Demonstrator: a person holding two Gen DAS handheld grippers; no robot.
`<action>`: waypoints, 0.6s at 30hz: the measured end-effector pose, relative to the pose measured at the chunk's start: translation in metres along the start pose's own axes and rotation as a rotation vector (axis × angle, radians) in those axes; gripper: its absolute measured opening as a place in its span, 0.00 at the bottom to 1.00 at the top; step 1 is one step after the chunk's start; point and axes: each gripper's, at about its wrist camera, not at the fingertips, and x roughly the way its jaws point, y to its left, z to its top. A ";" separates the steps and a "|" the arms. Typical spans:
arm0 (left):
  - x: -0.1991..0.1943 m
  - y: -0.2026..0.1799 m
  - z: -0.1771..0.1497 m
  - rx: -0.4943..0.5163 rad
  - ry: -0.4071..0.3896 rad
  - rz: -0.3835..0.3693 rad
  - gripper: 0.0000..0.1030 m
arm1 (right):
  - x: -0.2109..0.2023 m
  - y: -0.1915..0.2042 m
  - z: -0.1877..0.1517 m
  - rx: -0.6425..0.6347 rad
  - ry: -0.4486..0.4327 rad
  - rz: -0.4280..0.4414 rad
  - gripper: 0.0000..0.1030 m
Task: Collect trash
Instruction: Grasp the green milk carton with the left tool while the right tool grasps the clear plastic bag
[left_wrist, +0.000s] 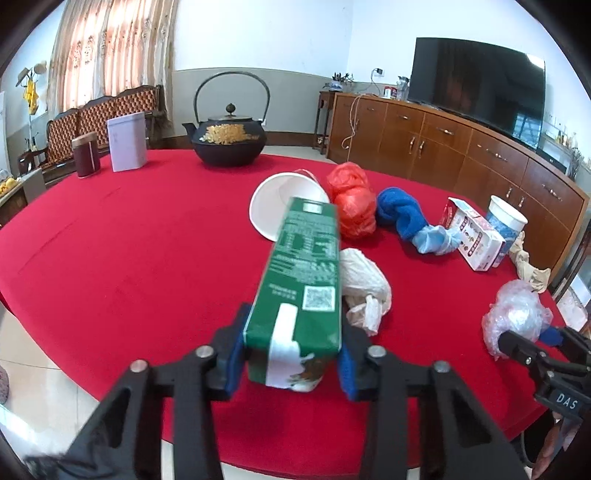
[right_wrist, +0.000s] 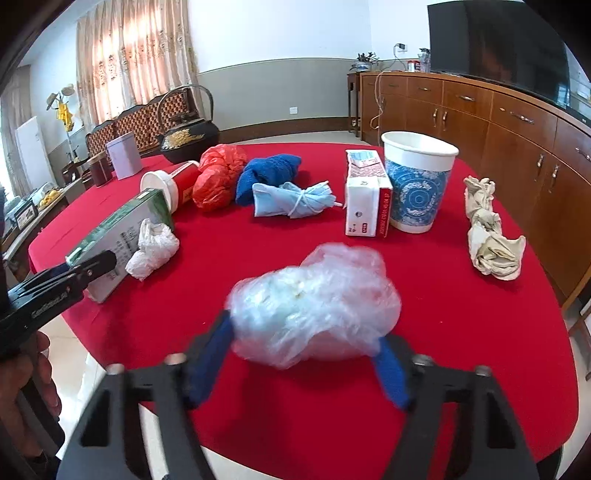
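My left gripper (left_wrist: 291, 363) is shut on a green carton (left_wrist: 301, 280), held above the red table (left_wrist: 129, 258); the carton also shows in the right wrist view (right_wrist: 118, 236). My right gripper (right_wrist: 306, 354) is shut on a crumpled clear plastic bag (right_wrist: 317, 302), which the left wrist view shows at the right (left_wrist: 517, 317). On the table lie a white crumpled bag (left_wrist: 364, 284), a tipped red-and-white cup (right_wrist: 173, 184), an orange-red bag (right_wrist: 218, 177), a blue cloth (right_wrist: 266, 173), a light blue mask bundle (right_wrist: 291, 199), a white-and-red carton (right_wrist: 367, 195), a blue-patterned paper cup (right_wrist: 419, 181) and a beige crumpled rag (right_wrist: 487, 229).
A black iron teapot (left_wrist: 229, 136), a white tin (left_wrist: 127, 142) and a dark red jar (left_wrist: 86, 155) stand at the table's far side. A wooden sideboard (left_wrist: 461, 147) with a television runs along the right. A wooden bench stands at the far left.
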 end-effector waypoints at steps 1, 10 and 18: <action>-0.001 0.000 0.000 -0.003 -0.005 -0.003 0.39 | -0.001 0.000 0.000 -0.002 -0.002 0.005 0.58; -0.030 -0.003 -0.001 0.010 -0.073 0.012 0.38 | -0.022 0.000 -0.002 -0.015 -0.064 0.026 0.44; -0.059 -0.014 -0.013 0.022 -0.087 -0.005 0.38 | -0.058 -0.008 -0.004 -0.005 -0.118 -0.001 0.44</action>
